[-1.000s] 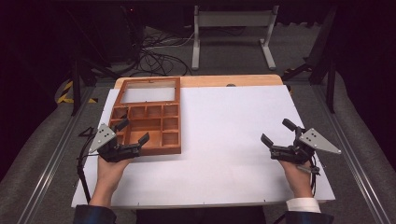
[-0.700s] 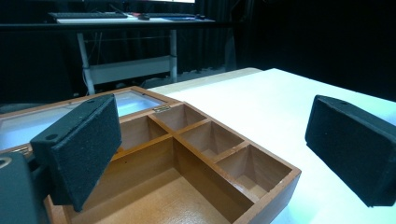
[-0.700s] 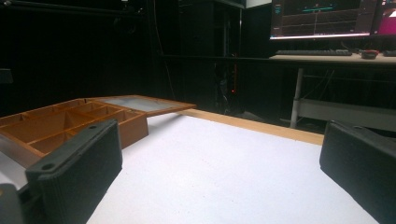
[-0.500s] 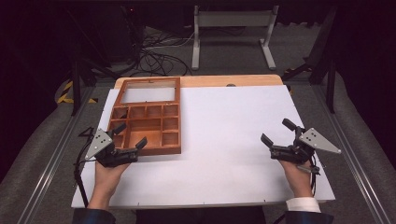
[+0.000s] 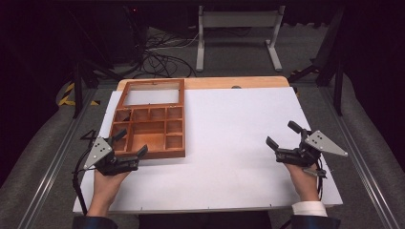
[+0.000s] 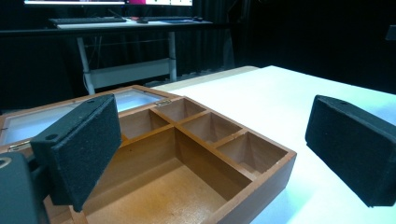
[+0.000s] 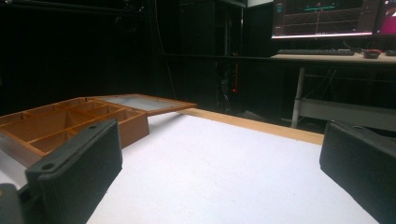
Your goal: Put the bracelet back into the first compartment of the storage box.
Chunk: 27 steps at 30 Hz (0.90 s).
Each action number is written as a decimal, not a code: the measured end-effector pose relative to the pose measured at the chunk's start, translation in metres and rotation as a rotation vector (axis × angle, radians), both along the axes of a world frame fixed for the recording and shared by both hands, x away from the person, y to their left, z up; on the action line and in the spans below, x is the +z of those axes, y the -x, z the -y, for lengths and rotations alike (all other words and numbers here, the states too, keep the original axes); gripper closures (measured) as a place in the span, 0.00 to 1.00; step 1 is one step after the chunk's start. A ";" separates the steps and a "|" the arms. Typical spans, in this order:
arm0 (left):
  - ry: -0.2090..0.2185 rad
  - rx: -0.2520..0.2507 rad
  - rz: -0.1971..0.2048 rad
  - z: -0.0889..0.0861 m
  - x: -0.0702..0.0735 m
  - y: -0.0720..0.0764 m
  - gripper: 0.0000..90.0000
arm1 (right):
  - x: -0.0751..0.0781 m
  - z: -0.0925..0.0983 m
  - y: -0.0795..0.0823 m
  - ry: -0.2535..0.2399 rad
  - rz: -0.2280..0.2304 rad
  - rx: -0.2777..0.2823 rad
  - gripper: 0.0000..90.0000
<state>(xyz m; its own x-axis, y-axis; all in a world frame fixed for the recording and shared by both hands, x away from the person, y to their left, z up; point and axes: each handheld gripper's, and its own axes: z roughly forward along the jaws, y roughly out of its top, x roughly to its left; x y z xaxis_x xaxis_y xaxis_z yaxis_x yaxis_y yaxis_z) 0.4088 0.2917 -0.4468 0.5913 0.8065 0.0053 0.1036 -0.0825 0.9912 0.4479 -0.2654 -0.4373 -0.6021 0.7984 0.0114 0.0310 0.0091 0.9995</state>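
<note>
Wooden and reddish-brown, the compartment box (image 5: 149, 131) lies on the left part of the white table (image 5: 239, 143), its glass-paned lid (image 5: 153, 92) folded flat open on the far side, toward the table's back edge. We see the box divided into a row of small cells along the hinge side, a large cell in the middle, and more small cells down its right side; all the cells we can make out are bare wood. Our left gripper (image 5: 129, 144) sits at the box's near left corner, jaws spread wide and holding nothing: in the left gripper view (image 6: 212, 149) one black pad hangs over the box's near left part and the other over the white surface just past the box's corner, so the corner lies between them. We cannot tell whether either pad touches the wood. Our right gripper (image 5: 282, 135) rests well apart from the box, near the table's right edge, jaws likewise wide and empty; in the right gripper view (image 7: 219, 172) only bare white tabletop lies between its pads, with the box off to the left. Behind the table, a desk (image 7: 327, 57) carries a keyboard (image 7: 315, 52) and monitors (image 7: 327, 18).
</note>
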 end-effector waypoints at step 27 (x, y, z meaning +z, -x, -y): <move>-0.034 -0.029 -0.014 -0.008 -0.011 0.001 0.05 | -0.001 0.000 -0.001 -0.015 -0.002 0.006 0.00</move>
<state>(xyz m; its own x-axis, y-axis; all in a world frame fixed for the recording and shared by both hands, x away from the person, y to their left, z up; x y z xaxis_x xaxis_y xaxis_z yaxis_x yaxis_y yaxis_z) 0.4074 0.2993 -0.4581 0.6149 0.7882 0.0244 0.1142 -0.1196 0.9862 0.4486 -0.2654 -0.4379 -0.6070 0.7943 0.0246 0.0326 -0.0061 0.9994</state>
